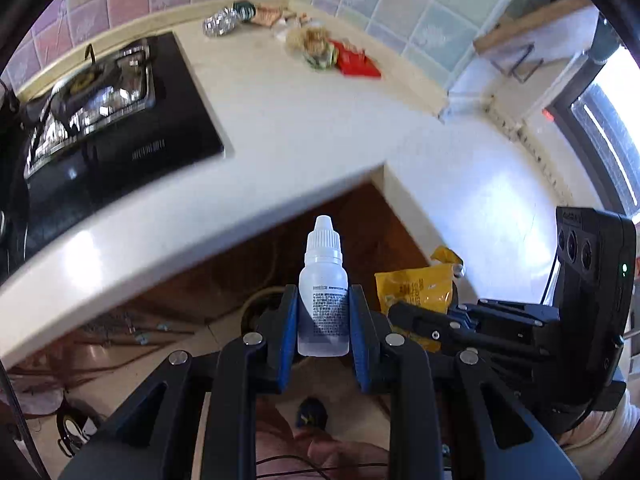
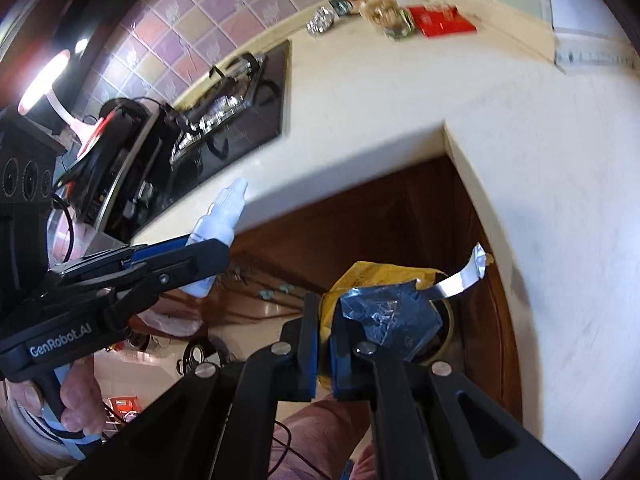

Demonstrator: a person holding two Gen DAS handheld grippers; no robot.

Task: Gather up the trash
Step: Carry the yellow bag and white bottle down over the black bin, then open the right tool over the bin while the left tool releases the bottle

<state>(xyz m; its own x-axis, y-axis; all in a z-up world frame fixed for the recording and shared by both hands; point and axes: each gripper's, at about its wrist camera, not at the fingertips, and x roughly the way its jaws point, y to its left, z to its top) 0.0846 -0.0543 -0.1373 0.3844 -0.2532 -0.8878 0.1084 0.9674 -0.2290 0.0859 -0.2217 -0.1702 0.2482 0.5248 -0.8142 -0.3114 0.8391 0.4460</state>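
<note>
While we carry both pieces off the counter [image 1: 280, 120], our left gripper [image 1: 324, 320] pinches the dropper bottle [image 1: 323, 292] low on its body, so it can tip out. Our right gripper [image 2: 326, 344] clamps the yellow wrapper [image 2: 384, 276]; at 2 o'clock its foil strip [image 2: 464, 276] can snag.

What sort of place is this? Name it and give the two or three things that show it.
Most likely a home kitchen. A gas hob is set into a pale L-shaped countertop, coloured wall tiles run behind it, and brown wooden cabinet fronts sit under the counter.
</note>
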